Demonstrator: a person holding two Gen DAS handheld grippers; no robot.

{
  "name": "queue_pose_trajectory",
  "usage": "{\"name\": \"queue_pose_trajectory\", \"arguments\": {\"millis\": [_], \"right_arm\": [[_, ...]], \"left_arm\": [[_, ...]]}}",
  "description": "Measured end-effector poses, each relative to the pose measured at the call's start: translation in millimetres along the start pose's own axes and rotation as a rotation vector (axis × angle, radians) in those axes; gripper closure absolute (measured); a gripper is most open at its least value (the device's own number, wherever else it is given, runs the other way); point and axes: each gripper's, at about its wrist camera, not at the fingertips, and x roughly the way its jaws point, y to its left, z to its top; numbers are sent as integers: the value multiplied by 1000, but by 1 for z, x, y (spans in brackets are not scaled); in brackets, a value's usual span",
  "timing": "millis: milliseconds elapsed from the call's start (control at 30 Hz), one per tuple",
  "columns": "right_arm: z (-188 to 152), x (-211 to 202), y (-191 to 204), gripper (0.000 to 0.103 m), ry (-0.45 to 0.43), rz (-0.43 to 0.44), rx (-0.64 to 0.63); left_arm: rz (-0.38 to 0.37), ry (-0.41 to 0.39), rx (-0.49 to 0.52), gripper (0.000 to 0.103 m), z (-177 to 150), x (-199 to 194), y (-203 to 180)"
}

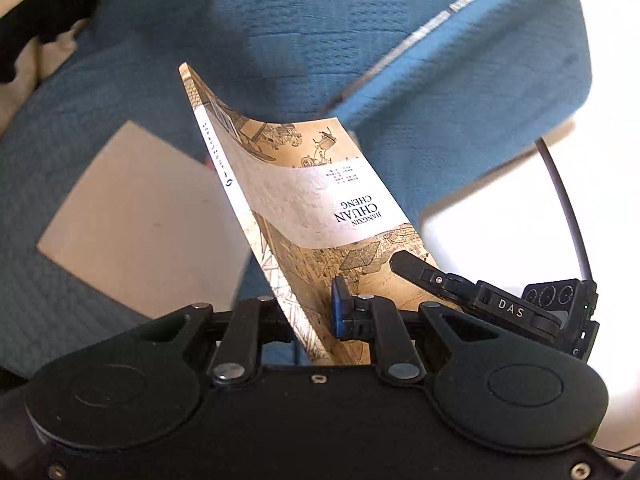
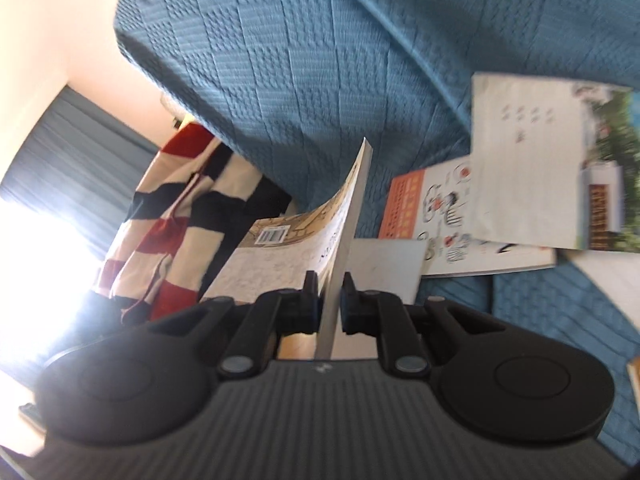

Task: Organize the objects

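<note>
Both claws grip the same thin paperback, the book (image 1: pixel 320 208) with a tan, old-style ink drawing on its cover and the words "JIANGXIN CHUAN CHENG" across a pale band. The book is lifted clear of the blue quilted cover (image 1: pixel 280 20) and bends in a curve between the two grips.

The left claw (image 1: pixel 308 312) is clenched on the book's near edge, the blue pad of one finger pressed flat to the cover. Just beside it, on the same lower edge of the book, the right claw (image 1: pixel 404 264) pinches the cover with its black fingertip.

In the right wrist view the right claw (image 2: pixel 330 300) is clamped on the book (image 2: pixel 344 224) seen edge-on, a pad on each face; a barcode shows on the back cover.

Beyond the book, on the blue cover (image 2: pixel 300 60), lies a plain grey sheet (image 1: pixel 136 220). To the book's right rest an orange-edged cartoon book (image 2: pixel 432 216) and a white booklet (image 2: pixel 532 160) overlapping it. To its left hangs a red, white and navy striped cloth (image 2: pixel 176 216).
</note>
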Motion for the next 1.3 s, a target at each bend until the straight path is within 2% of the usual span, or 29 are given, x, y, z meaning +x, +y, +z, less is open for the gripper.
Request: {"name": "queue_pose_trajectory", "arguments": {"millis": [300, 600, 733, 1000, 1167, 1300], "right_arm": [[-15, -74, 20, 89, -127, -70, -40], [-40, -118, 22, 89, -206, -141, -32], [-60, -122, 10, 89, -207, -177, -9], [-106, -116, -29, 89, -154, -226, 91], [-125, -100, -51, 89, -111, -247, 143], [-129, -88, -59, 89, -111, -265, 131]], "left_arm": [[-35, 18, 97, 88, -14, -6, -60], [-34, 60, 169, 87, -36, 4, -89], [-12, 98, 169, 86, -56, 19, -81], [39, 199, 138, 86, -98, 55, -47], [77, 220, 130, 87, -106, 74, -29], [80, 217, 109, 87, -102, 83, -19]]}}
